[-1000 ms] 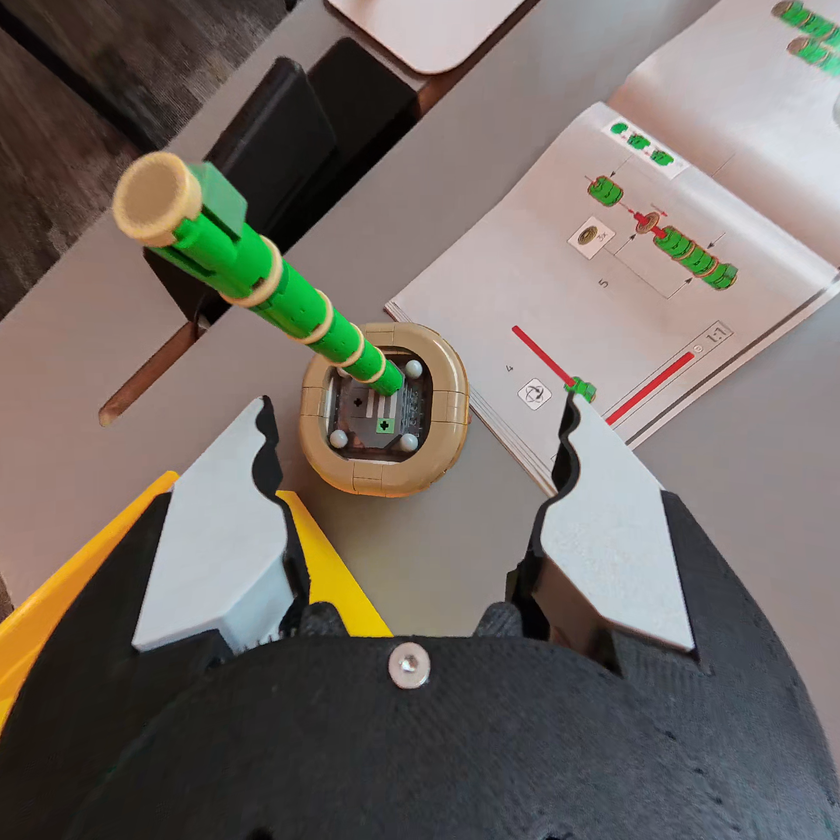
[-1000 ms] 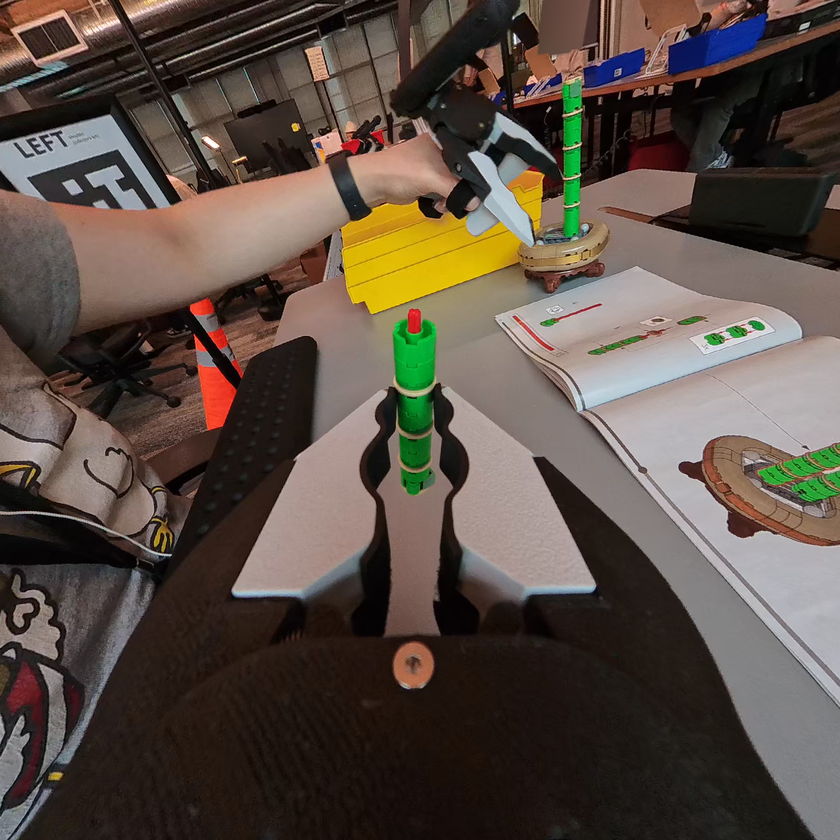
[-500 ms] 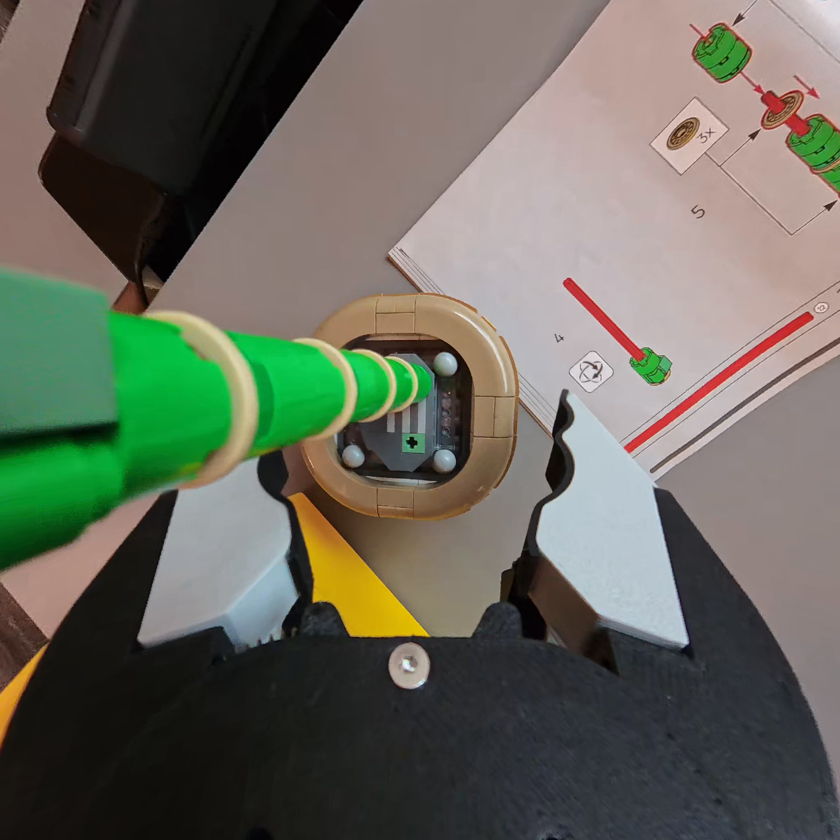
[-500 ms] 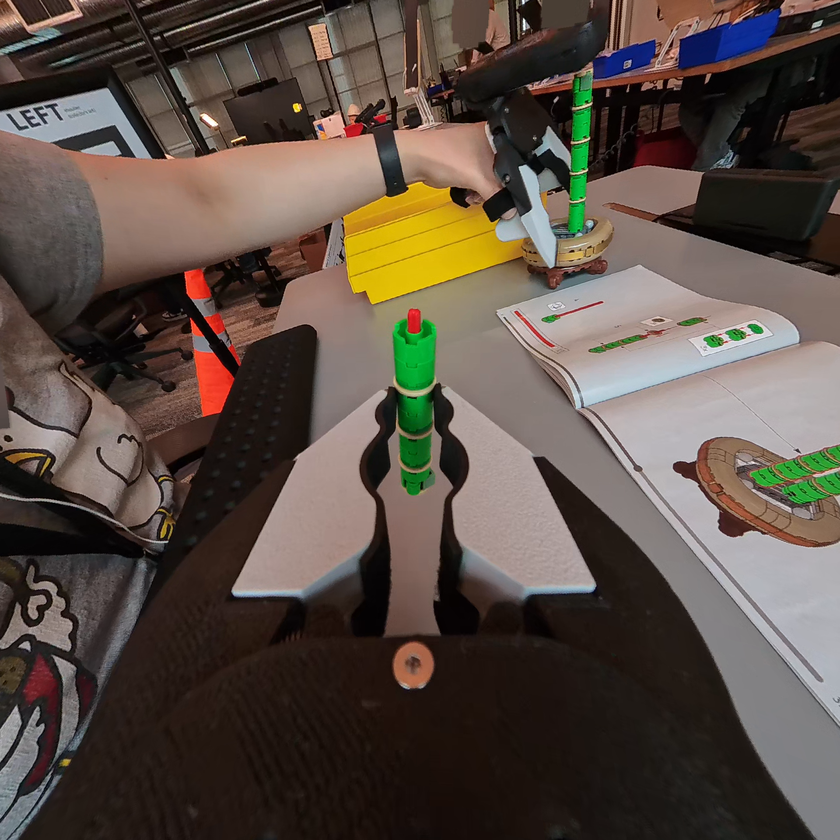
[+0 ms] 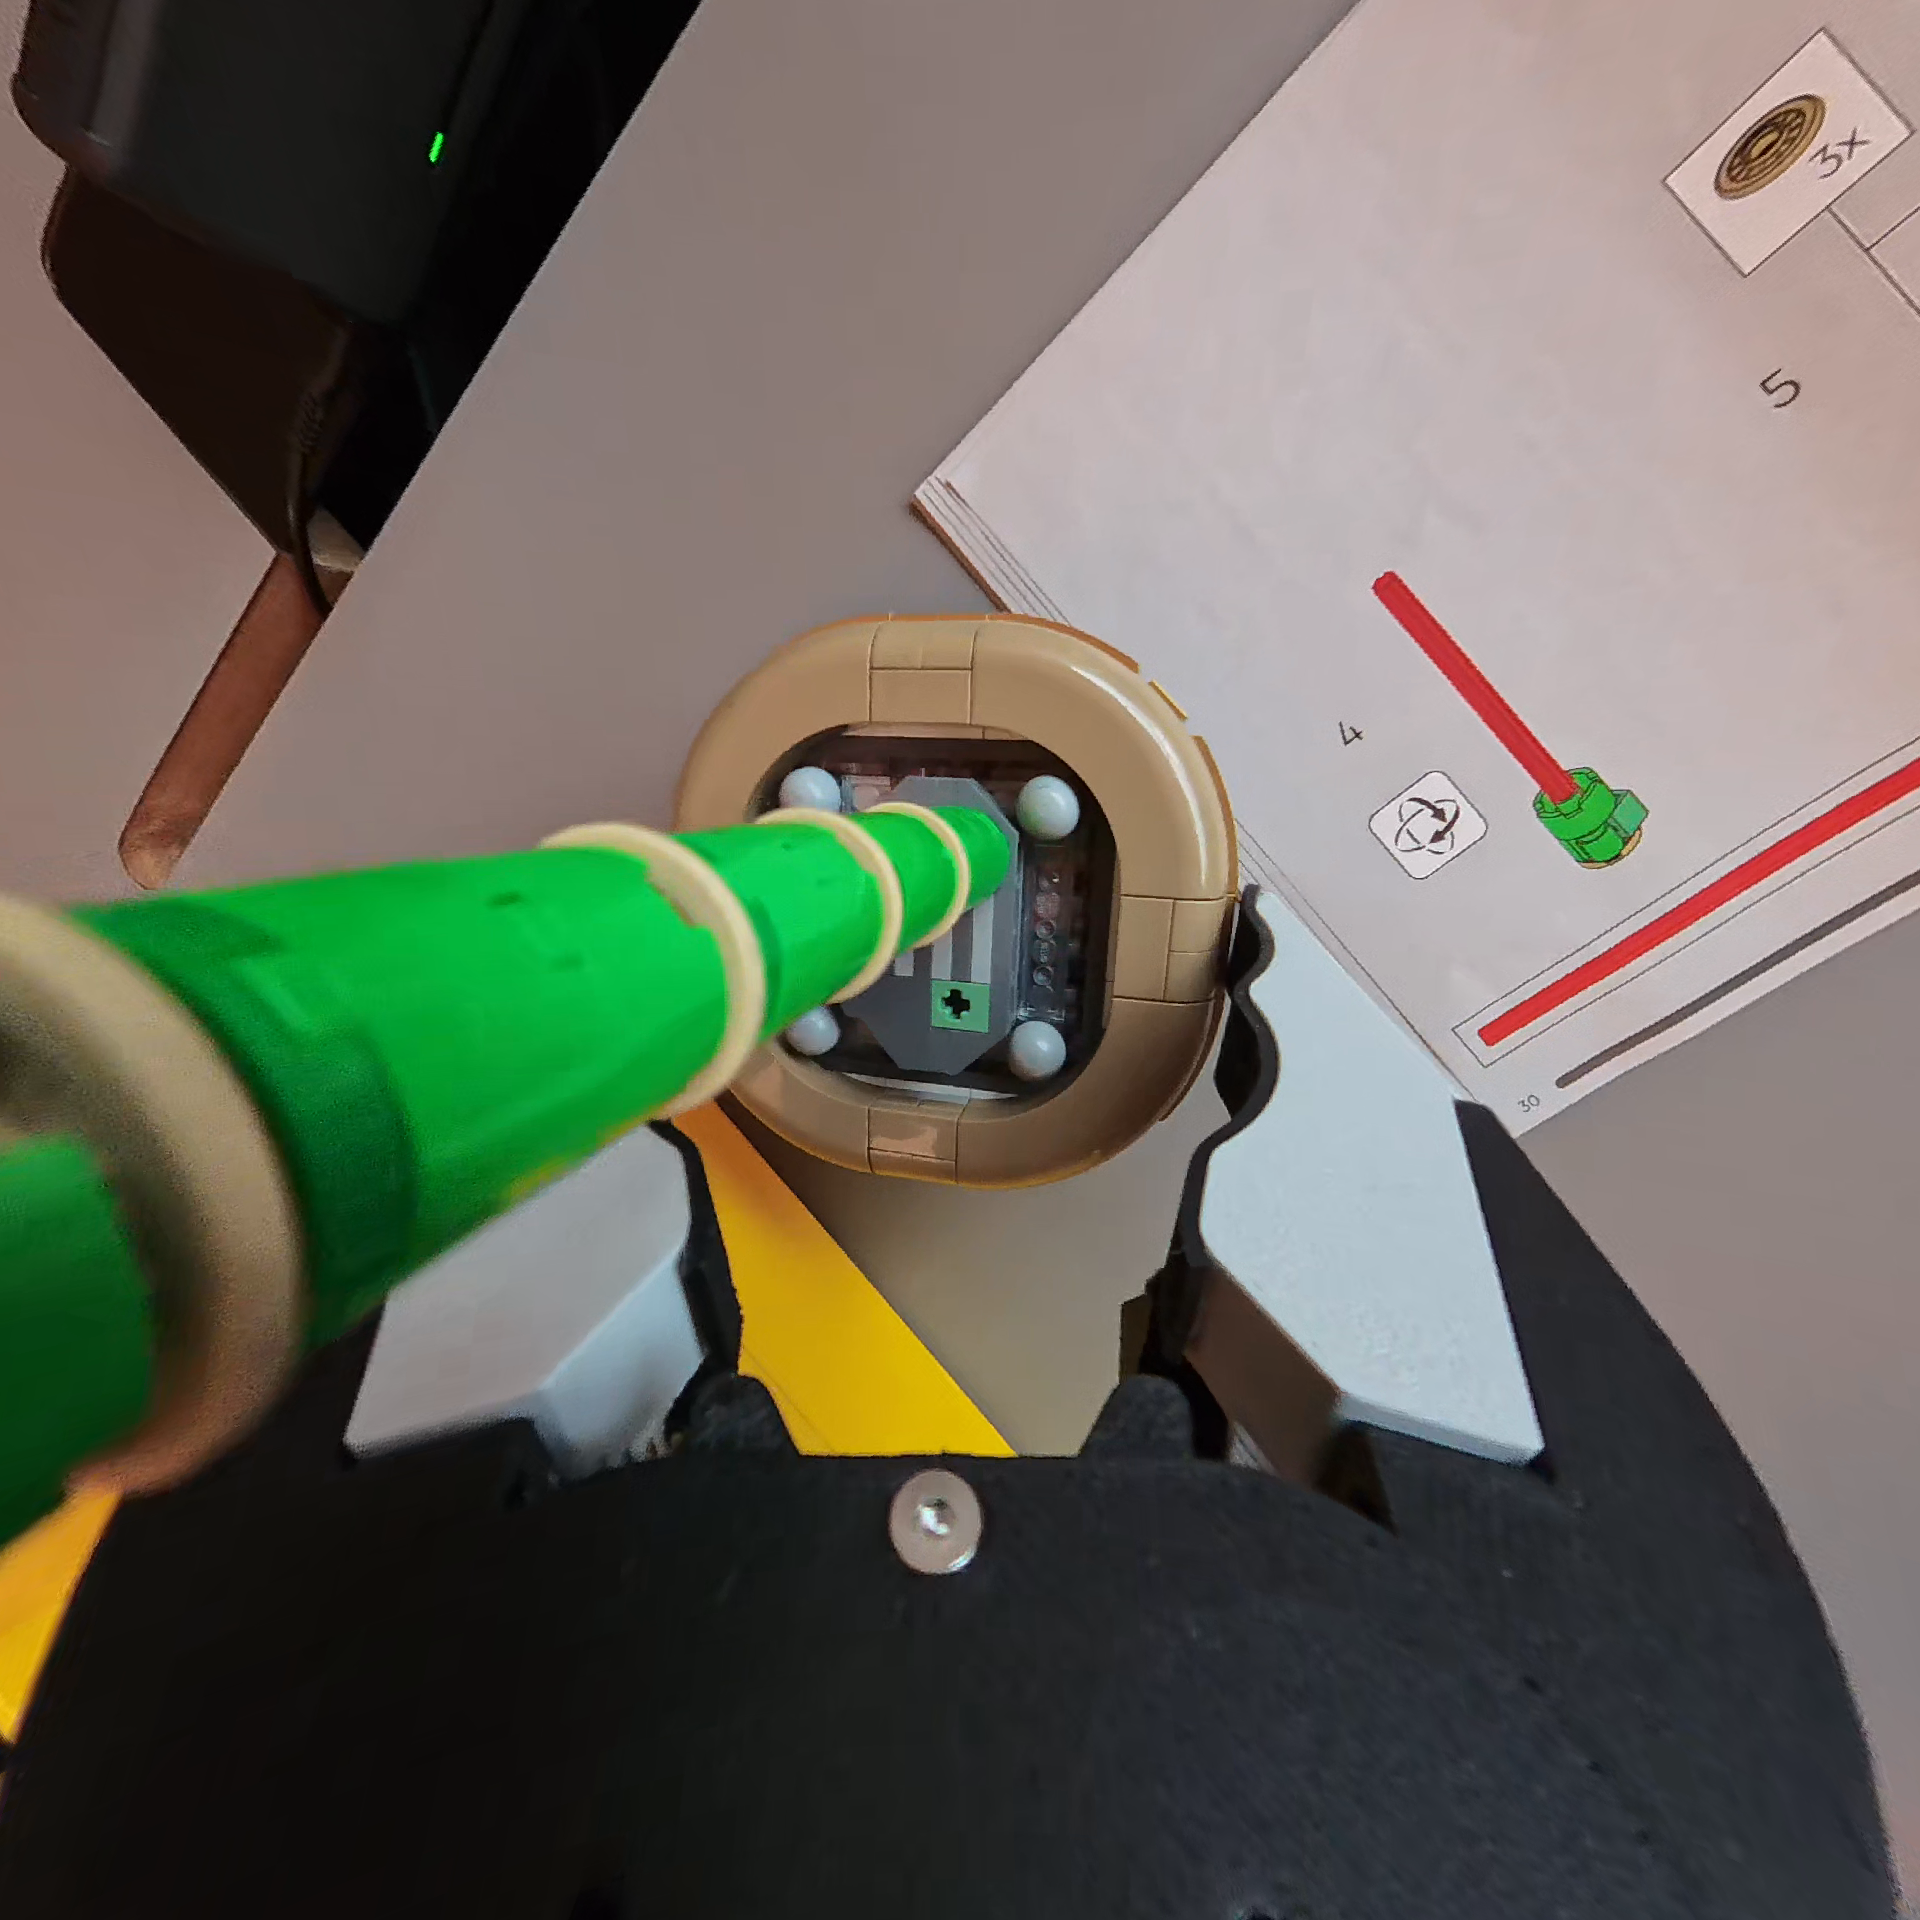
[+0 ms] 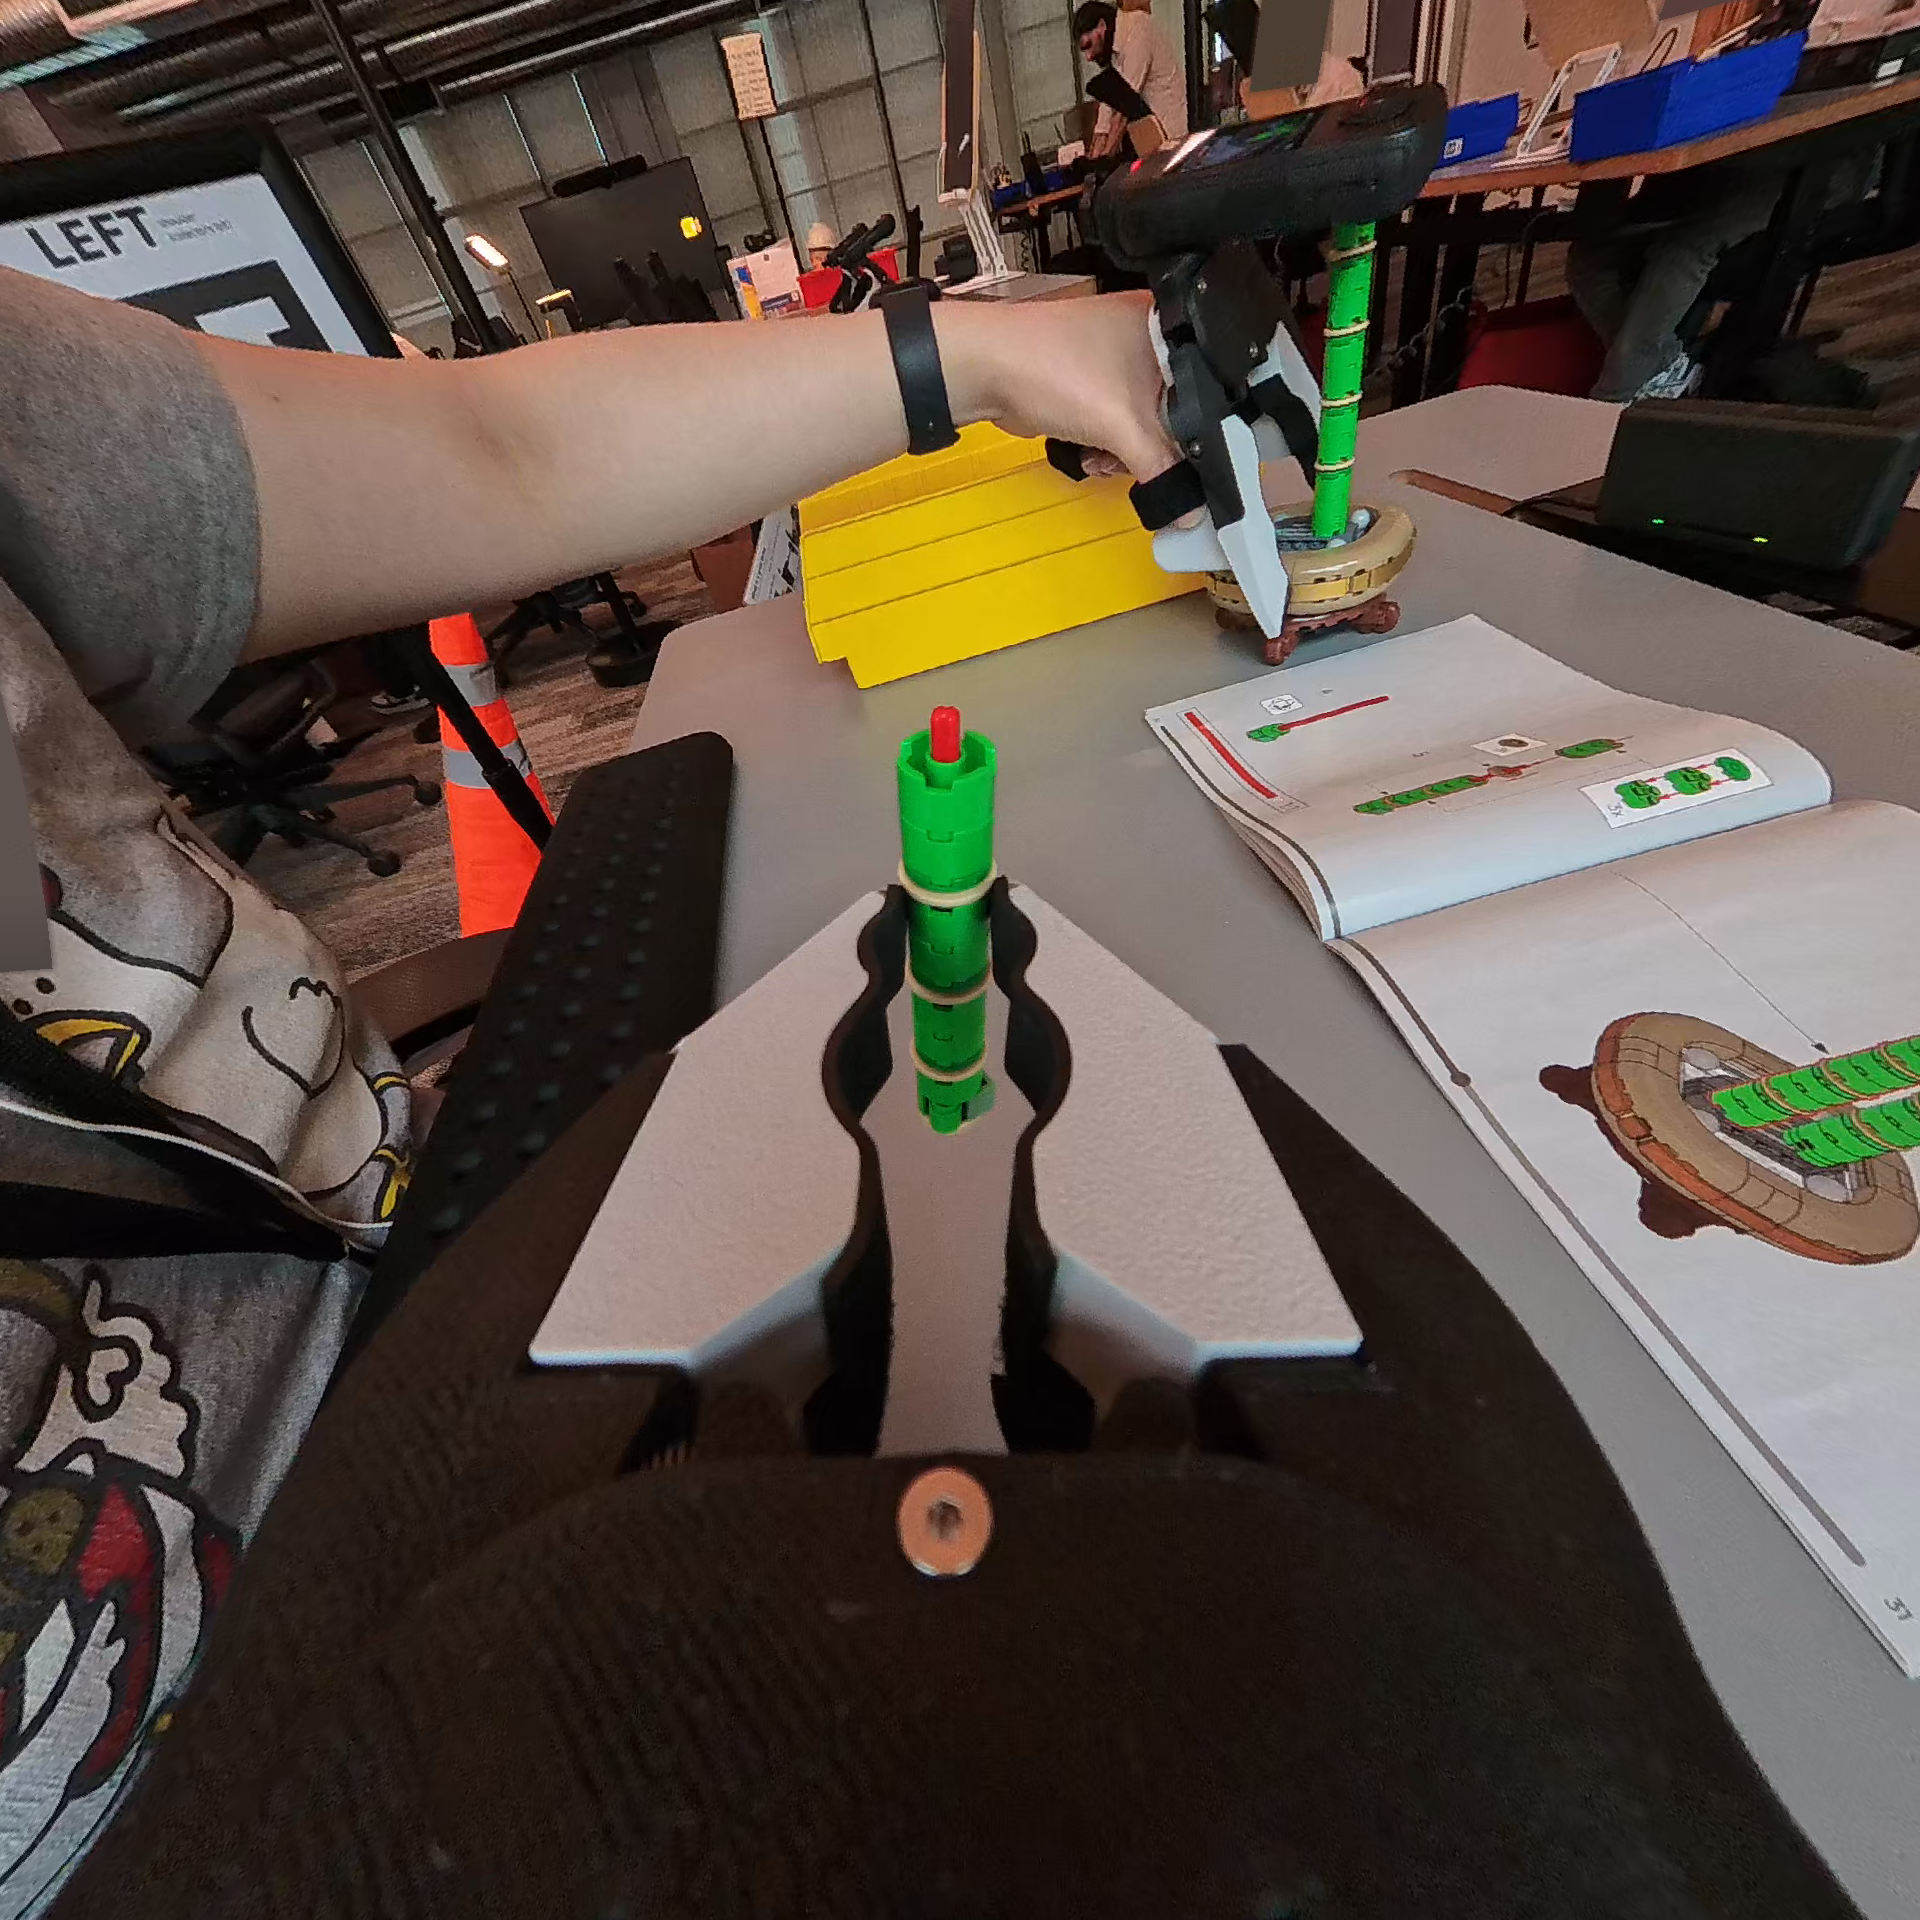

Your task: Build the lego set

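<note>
My left claw (image 5: 961, 1049) is pointed almost straight down over the tan round base (image 5: 1164, 935), fingers spread wide with the base sitting between the tips, not gripped as far as I can see. The tall green stalk (image 5: 499, 997) planted in that base runs up past the claw's left finger, right by the camera, so it's big and blurry at that end. In the right wrist view the forearm is stretched out nearly level across the surface (image 6: 1091, 831), wristband on, hand (image 6: 1081, 384) wrapped round the handle, with the white fingertips down around the base's rim.

My right claw (image 6: 943, 935) is held low and level, close to my body, pinching a short green stalk section (image 6: 943, 935) upright. A red axle tip (image 6: 943, 731) pokes out its top, above the fingertips.

The instruction booklet (image 6: 1558, 831) lies open ahead and right of the right claw. The yellow bin (image 6: 966, 561) sits far ahead, just behind the left claw.
</note>
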{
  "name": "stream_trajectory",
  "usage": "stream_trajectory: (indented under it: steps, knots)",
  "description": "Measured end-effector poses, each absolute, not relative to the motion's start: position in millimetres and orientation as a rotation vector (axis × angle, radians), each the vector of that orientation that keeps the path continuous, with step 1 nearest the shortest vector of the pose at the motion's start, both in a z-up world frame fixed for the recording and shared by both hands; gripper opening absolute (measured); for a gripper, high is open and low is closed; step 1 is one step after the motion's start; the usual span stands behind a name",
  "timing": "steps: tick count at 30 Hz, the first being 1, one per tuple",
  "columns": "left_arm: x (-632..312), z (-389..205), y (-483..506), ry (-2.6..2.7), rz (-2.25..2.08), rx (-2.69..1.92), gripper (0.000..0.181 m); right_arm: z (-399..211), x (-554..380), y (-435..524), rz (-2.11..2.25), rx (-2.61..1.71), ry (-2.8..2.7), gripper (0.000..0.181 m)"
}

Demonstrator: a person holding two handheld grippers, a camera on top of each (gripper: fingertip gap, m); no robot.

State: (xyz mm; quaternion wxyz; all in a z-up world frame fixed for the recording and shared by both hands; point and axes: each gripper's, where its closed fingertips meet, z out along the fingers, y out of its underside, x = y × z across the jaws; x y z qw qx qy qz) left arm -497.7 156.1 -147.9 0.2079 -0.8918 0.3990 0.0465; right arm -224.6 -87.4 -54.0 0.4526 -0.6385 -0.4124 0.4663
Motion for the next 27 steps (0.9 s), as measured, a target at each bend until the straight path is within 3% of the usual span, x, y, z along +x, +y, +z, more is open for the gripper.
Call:
stream_trajectory:
  steps: [11,27]
  knots:
    - [-511,-148,126,1.01,0.176,-2.557,0.103,-55,-225,-91,1.138,-1.573,-1.043,0.015]
    - [-488,-147,6,1.125,0.12,-2.46,0.103,-58,-225,-87,1.087,-1.599,-1.033,0.015]
